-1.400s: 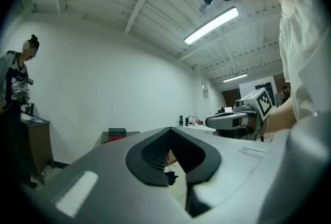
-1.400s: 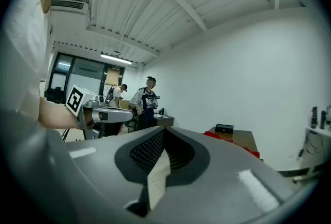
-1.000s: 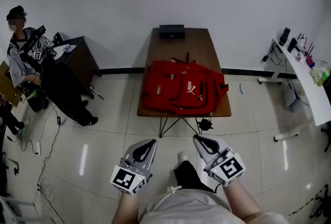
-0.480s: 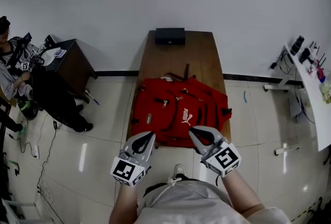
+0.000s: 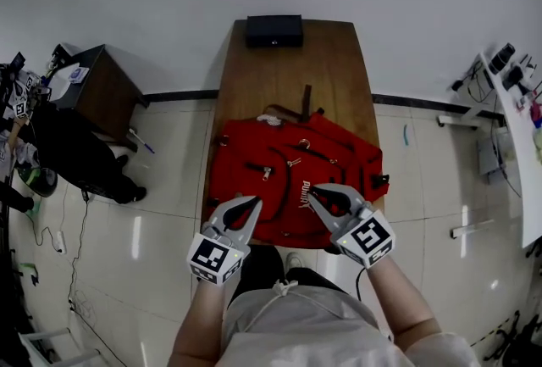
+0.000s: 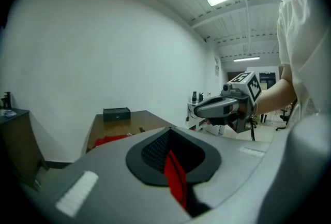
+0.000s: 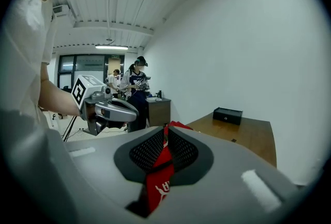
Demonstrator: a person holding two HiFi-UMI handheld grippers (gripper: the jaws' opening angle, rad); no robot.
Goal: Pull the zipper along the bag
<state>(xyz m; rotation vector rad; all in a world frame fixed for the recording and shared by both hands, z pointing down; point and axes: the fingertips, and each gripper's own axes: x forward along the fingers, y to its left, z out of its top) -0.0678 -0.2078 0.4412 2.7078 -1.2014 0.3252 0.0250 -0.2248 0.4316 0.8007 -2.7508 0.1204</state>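
The left gripper's (image 5: 252, 202) jaws are held together on nothing, while the right gripper's (image 5: 314, 191) jaws, nearly together and empty, are just opening. Both are held over the near edge of the red backpack (image 5: 275, 162), lettered "PUMA" in white, which is laid on the wooden table (image 5: 292, 73).

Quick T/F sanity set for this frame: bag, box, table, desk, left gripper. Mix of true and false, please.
1. The bag is red. True.
2. The box sits on the bag. False: it stands at the far end of the table, apart from the bag.
3. The bag lies on the floor. False: it lies on the table's near half.
4. A dark desk stands to the left of the table. True.
5. The left gripper is over the box. False: it is at the bag's near edge.
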